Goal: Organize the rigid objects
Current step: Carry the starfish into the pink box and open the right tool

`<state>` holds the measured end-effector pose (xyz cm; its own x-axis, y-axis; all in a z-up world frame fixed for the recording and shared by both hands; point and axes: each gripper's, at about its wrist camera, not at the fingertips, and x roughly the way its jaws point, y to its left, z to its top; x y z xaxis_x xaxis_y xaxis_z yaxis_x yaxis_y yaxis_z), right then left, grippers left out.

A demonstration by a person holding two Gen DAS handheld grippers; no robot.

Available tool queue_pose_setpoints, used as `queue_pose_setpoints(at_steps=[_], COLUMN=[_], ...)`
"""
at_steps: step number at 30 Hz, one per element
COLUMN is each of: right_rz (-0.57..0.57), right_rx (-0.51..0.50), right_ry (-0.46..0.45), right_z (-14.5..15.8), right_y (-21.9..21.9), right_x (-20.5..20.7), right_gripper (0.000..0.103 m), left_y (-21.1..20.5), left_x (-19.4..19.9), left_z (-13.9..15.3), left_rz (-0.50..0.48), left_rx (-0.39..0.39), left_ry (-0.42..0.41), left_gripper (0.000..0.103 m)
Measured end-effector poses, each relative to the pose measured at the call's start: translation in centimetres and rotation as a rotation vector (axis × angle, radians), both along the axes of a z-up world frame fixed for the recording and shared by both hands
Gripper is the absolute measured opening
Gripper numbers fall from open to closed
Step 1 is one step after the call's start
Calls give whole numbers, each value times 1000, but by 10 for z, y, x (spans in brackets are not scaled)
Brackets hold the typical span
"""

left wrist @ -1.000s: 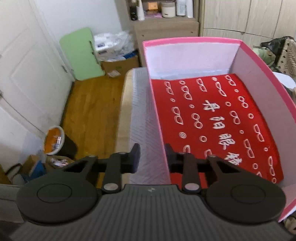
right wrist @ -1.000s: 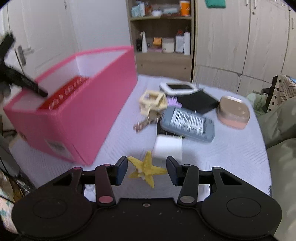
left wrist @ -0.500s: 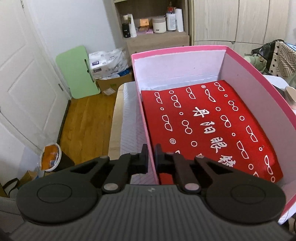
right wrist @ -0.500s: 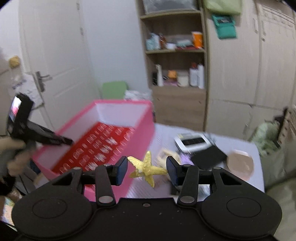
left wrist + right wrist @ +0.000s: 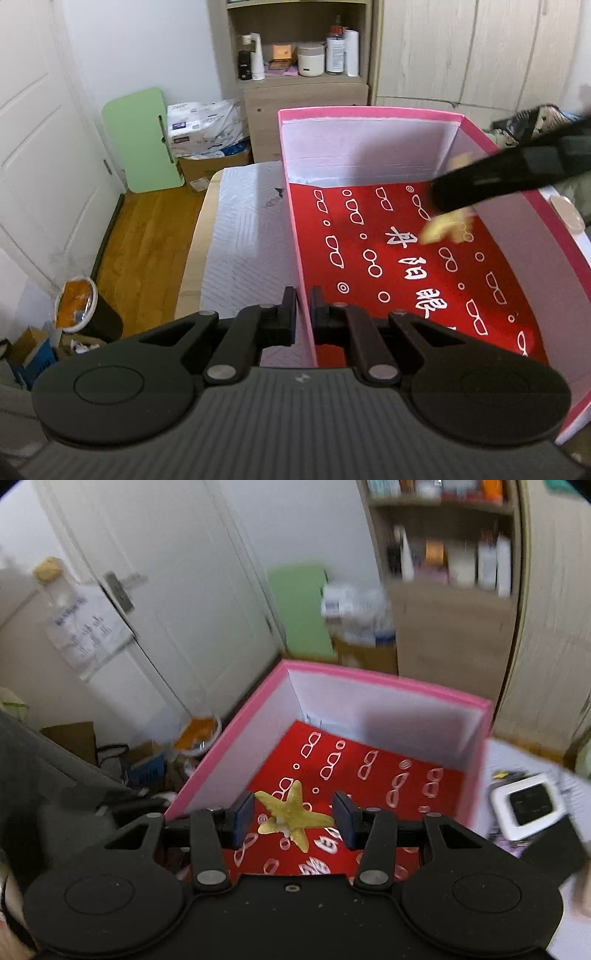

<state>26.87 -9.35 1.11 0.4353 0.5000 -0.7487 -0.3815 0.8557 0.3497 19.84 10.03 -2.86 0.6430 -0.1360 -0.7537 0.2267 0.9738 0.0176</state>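
A bedroom with a white door, wooden floor and cluttered shelves; on the white-covered desk stands a pink box with a red patterned bottom. The left tongs are nearly closed, pinching the box's left wall to steady it. The right tongs hang over the box, clamped on a yellow starfish — its arm tips touch both pads. The starfish looks light, stiff and probably brittle, with thin arms, so a gentle hold across opposite arms seems wisest — squeezing hard could snap one.
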Motion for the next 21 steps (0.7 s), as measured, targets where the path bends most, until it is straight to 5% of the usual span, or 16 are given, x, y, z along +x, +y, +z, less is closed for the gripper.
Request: queue_pose_setpoints(at_steps=[4, 14, 21], right_rz=[-6, -42, -38], right_rx=[-23, -49, 52], right_ry=[128, 182, 105], right_z=[-30, -57, -14], right_y=[25, 46, 9], right_x=[39, 66, 39], right_gripper=[52, 45, 46], left_y=[1, -4, -5], left_x=[1, -2, -3], left_z=[0, -1, -1], left_rz=[24, 29, 32], left_rx=[-15, -4, -3], left_ry=[-4, -6, -7], left_gripper=[6, 6, 6])
